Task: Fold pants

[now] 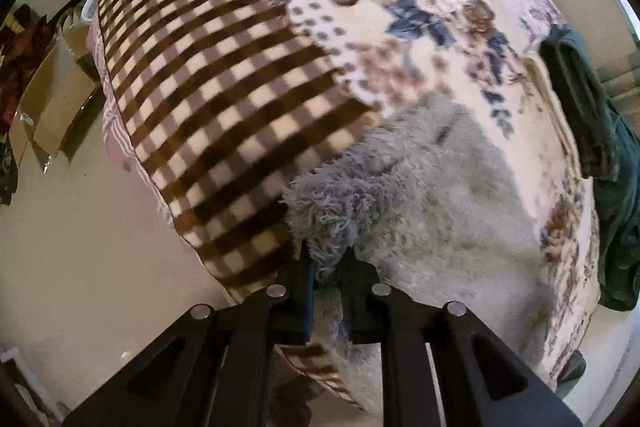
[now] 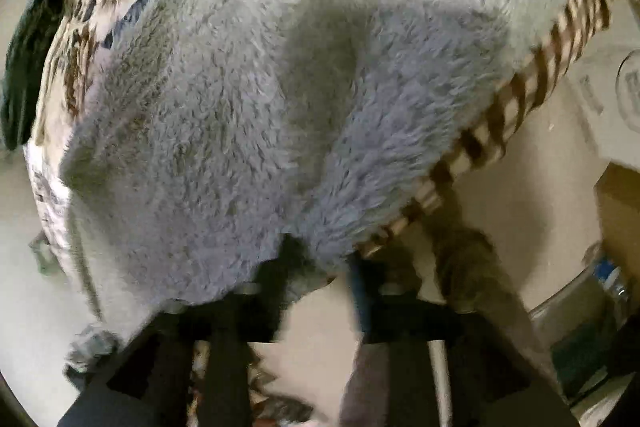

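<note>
I see the pants point(image 1: 420, 195), a fuzzy grey-blue fleece pair, lying on a blanket point(image 1: 224, 99) that covers a bed; the blanket is brown check on one side and flowered on the other. In the left wrist view the pants spread over the near corner of the bed, toward the floral part, and reach right down to my left tongs point(image 1: 326, 263). Those tongs are nearly pressed together and pinch a tuft of the fleece edge between the pads, so the cloth bunches up just ahead of the fingertips.

In the right wrist view the pants point(image 2: 280, 99) fill most of the frame, draped over the bed edge with the checked border point(image 2: 532, 83) showing along their right side. My right tongs point(image 2: 324, 259) sit at the lower hem, the jaws standing partly apart with a lobe of fleece hanging between them. The picture is blurred there, and I cannot tell whether the pads press on it.

A dark green cloth point(image 1: 592, 115) lies at the far side of the bed, well apart from the pants.
</note>
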Action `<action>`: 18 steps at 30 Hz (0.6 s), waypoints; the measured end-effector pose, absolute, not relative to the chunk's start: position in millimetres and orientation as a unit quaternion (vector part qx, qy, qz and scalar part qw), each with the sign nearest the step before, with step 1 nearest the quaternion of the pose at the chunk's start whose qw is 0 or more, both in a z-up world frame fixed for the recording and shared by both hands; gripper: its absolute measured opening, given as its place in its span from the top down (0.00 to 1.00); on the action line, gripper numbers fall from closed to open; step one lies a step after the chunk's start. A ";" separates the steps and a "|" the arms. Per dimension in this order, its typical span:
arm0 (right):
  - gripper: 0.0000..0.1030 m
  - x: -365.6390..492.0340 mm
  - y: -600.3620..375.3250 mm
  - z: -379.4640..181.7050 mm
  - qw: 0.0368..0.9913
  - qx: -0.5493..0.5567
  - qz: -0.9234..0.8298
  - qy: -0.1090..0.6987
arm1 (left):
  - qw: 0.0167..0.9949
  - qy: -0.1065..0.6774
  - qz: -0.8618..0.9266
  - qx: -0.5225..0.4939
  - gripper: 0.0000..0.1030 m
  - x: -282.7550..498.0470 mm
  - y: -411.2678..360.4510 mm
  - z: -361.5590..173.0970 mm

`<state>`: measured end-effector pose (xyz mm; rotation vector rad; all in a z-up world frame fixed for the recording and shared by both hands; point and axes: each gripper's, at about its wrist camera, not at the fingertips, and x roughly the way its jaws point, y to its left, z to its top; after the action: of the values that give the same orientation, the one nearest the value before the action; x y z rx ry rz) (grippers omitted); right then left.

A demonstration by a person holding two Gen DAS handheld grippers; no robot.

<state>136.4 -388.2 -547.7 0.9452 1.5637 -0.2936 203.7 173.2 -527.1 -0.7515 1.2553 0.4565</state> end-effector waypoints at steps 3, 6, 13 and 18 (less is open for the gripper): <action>0.36 138.2 -419.5 -522.9 0.624 0.411 -0.131 0.652 | 0.730 0.582 0.223 -0.281 0.38 210.7 154.5 -498.4; 0.36 140.2 -469.2 -501.8 0.642 0.414 -0.165 0.624 | 0.749 0.578 0.219 -0.237 0.25 218.8 127.4 -469.7; 0.36 151.6 -646.6 -487.5 0.667 0.436 -0.298 0.525 | 0.774 0.594 0.153 -0.158 0.25 261.1 18.2 -445.7; 0.36 177.7 -737.8 -526.2 0.652 0.447 -0.320 0.521 | 0.769 0.619 0.086 -0.134 0.25 282.2 -83.2 -464.2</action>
<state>177.7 -737.8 -526.2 1.0149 1.1828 -0.7272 282.2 -83.2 -464.2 -0.2907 1.3441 0.1864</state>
